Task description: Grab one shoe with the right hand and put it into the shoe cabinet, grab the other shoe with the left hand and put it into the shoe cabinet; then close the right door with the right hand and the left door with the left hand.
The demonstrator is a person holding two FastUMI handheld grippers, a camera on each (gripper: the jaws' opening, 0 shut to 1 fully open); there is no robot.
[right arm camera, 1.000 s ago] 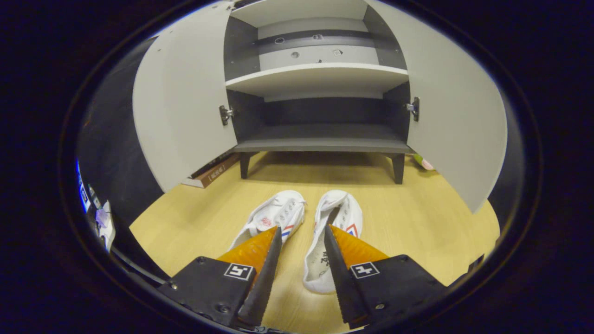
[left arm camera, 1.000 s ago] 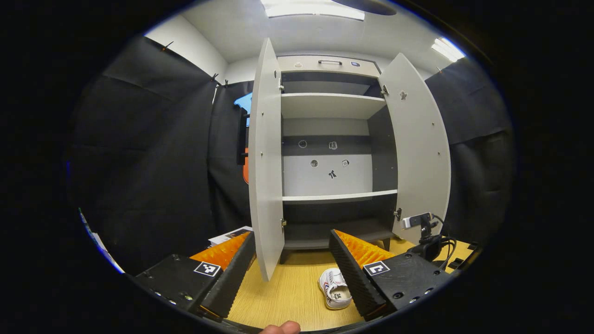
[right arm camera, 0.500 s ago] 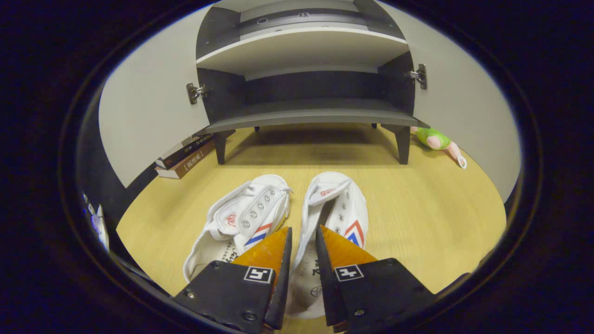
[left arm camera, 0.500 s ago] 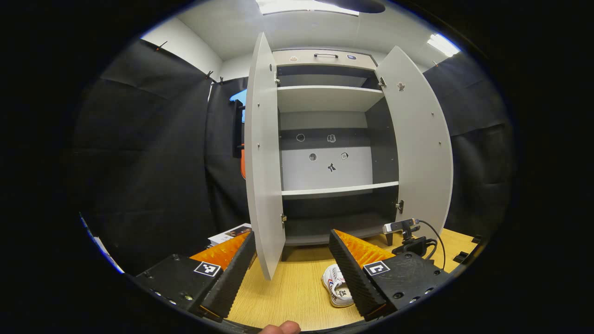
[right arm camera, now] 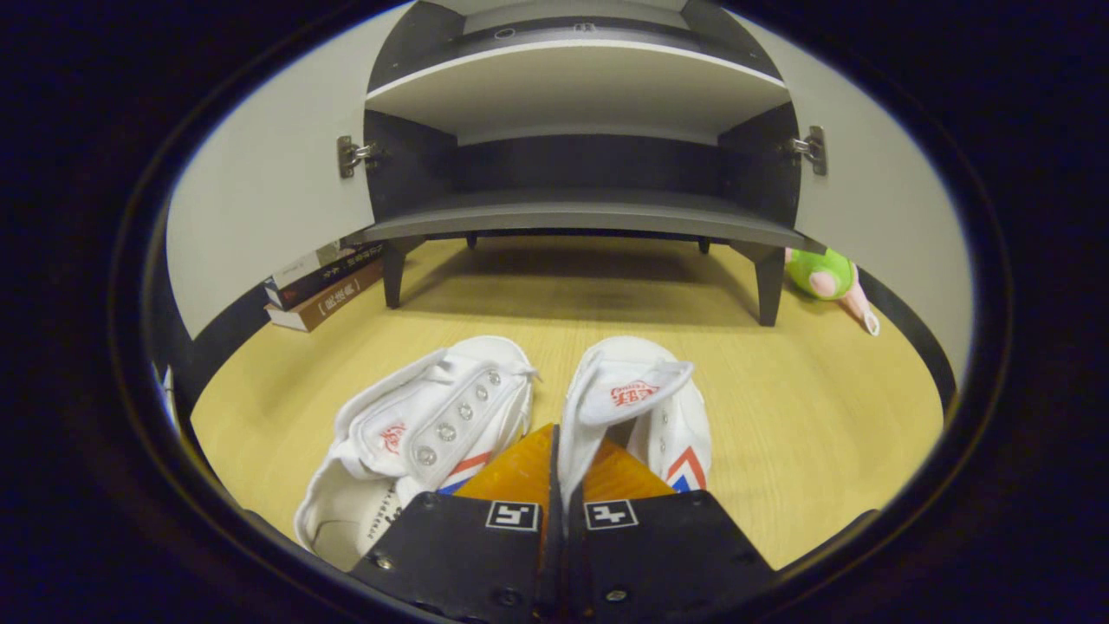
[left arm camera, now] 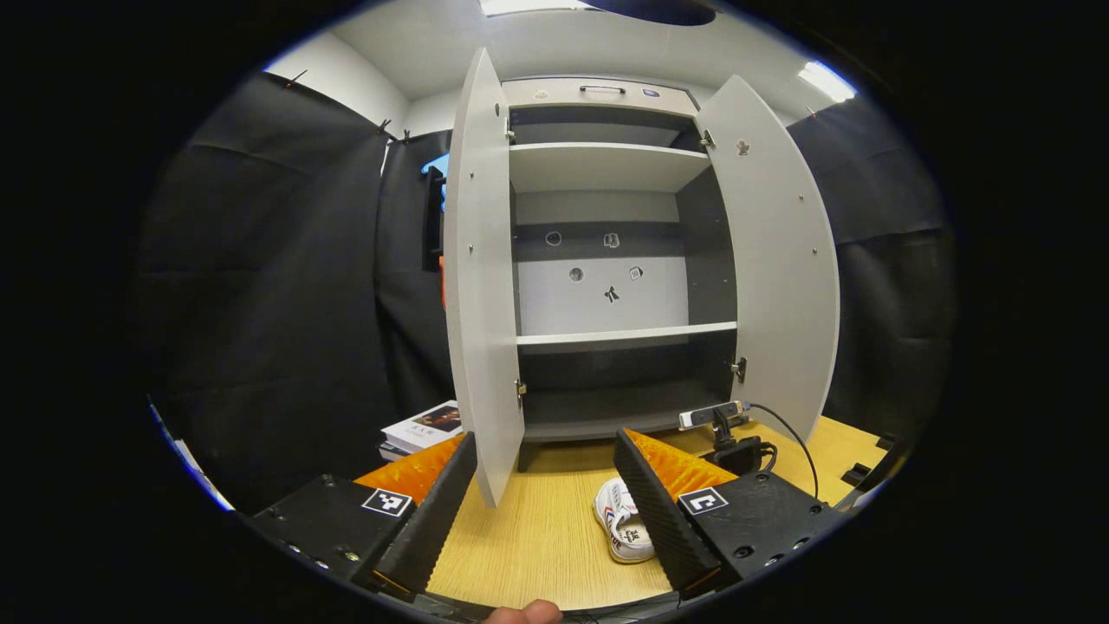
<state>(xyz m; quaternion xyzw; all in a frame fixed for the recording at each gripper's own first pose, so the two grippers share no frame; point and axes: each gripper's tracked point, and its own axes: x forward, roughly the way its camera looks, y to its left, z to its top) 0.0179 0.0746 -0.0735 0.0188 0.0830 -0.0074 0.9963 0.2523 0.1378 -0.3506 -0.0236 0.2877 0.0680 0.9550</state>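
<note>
Right claw [right arm camera: 554, 451]: closed on the inner side wall of the right shoe [right arm camera: 641, 407], the two fingers pressed together with the white canvas pinched between them.
Right shoe: white, with a red-and-blue chevron, resting on the wooden floor [right arm camera: 780, 416], directly at the right claw's tips and just right of them.
Left shoe [right arm camera: 424, 433]: just beside the right claw on its left, lying on the floor, touching or nearly touching the right shoe.
Left claw [left arm camera: 544, 472]: fingers wide apart, holding nothing, raised above the floor.
Shoe seen from the left claw [left arm camera: 622, 529]: a white shoe low between the left claw's fingers, close to the right finger.
Shoe cabinet [right arm camera: 580, 217]: ahead of both claws, standing on short legs; its bottom shelf lies beyond the shoes.
Left door [left arm camera: 476, 277]: swung out, edge-on ahead of the left claw, just left of its centre line.
Right door [left arm camera: 775, 251]: swung out, ahead and to the right of the left claw.
Books [right arm camera: 325, 282]: a stack on the floor ahead-left of the right claw, beneath the left door.
Plush toy [right arm camera: 823, 273]: green and pink, ahead-right of the right claw, beside the cabinet's right leg.
Small camera with cable [left arm camera: 723, 420]: just beyond the left claw's right finger.
</note>
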